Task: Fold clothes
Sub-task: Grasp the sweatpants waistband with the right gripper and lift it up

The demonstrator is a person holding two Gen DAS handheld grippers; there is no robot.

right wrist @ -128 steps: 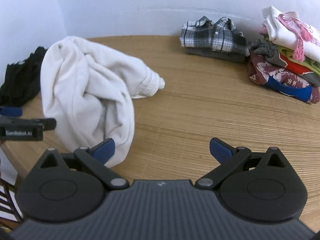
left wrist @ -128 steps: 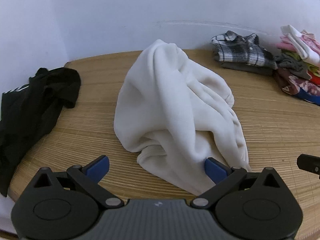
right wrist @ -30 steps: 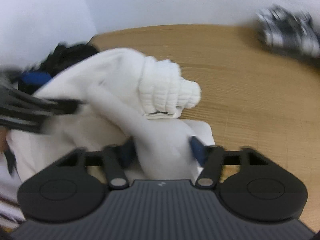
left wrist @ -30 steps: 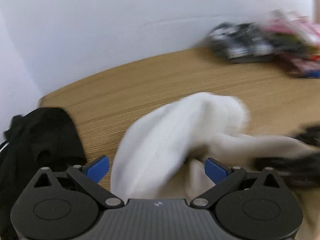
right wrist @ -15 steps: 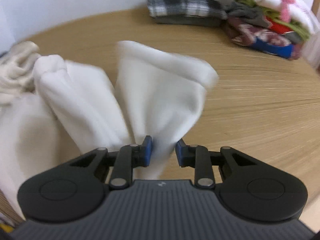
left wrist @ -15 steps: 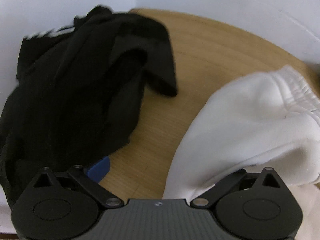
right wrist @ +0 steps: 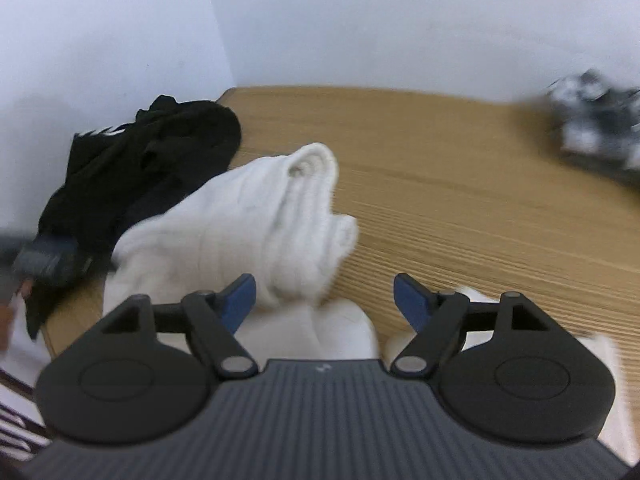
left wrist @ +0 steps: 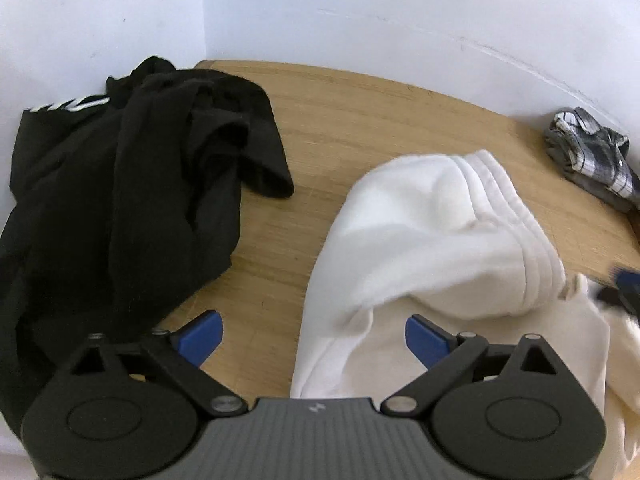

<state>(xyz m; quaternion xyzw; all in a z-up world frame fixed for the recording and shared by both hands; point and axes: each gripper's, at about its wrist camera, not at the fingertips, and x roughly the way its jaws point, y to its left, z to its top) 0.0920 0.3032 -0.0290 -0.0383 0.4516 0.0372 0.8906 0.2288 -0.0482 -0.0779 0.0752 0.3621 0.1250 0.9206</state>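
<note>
A crumpled white garment lies on the wooden table. My left gripper is open just above the garment's near left edge, and cloth reaches in between its fingers from the right. In the right wrist view the white garment shows a ribbed cuff at its far end. The right gripper hovers over its near part with the jaws opening; cloth lies between and below them, and the pads do not press it. Each gripper appears blurred in the other's view, the right gripper and the left gripper.
A black garment is heaped at the table's left corner against the white wall, also in the right wrist view as the black garment. A folded plaid shirt sits at the far right. Bare wood stretches between them.
My right gripper, shut on a fold of the white garment half a second ago, has opened and let it drop. The left gripper's right pad, hidden by cloth before, now shows.
</note>
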